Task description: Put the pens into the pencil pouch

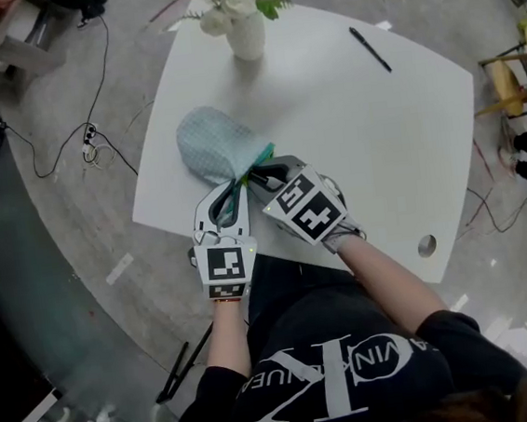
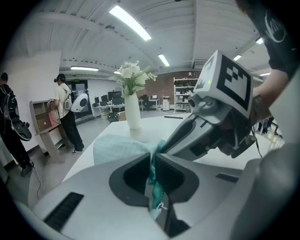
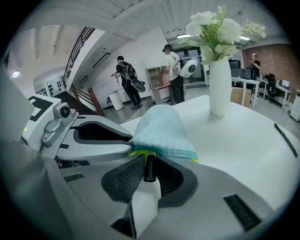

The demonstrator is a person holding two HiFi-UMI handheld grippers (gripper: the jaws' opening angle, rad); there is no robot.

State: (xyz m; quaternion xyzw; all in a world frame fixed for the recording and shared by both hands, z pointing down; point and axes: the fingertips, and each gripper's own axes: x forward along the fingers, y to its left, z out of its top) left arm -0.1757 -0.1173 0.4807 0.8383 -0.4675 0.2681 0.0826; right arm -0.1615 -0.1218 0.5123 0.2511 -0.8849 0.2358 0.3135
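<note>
A pale teal checked pencil pouch (image 1: 217, 143) lies on the white table (image 1: 351, 149), its open green-edged mouth facing me. My left gripper (image 1: 235, 191) is shut on the mouth's zip edge (image 2: 153, 180) and holds it up. My right gripper (image 1: 261, 173) is shut on a black pen (image 3: 149, 165), whose far end reaches under the pouch's rim (image 3: 164, 151). In the left gripper view the right gripper (image 2: 220, 117) sits just right of the pouch (image 2: 119, 147). A second black pen (image 1: 370, 49) lies loose at the table's far right, also seen in the right gripper view (image 3: 286, 138).
A white vase of flowers (image 1: 246, 29) stands at the table's far edge, behind the pouch. A round hole (image 1: 426, 245) is in the table's near right corner. Cables (image 1: 87, 140) trail on the floor to the left. People (image 3: 171, 70) stand in the background.
</note>
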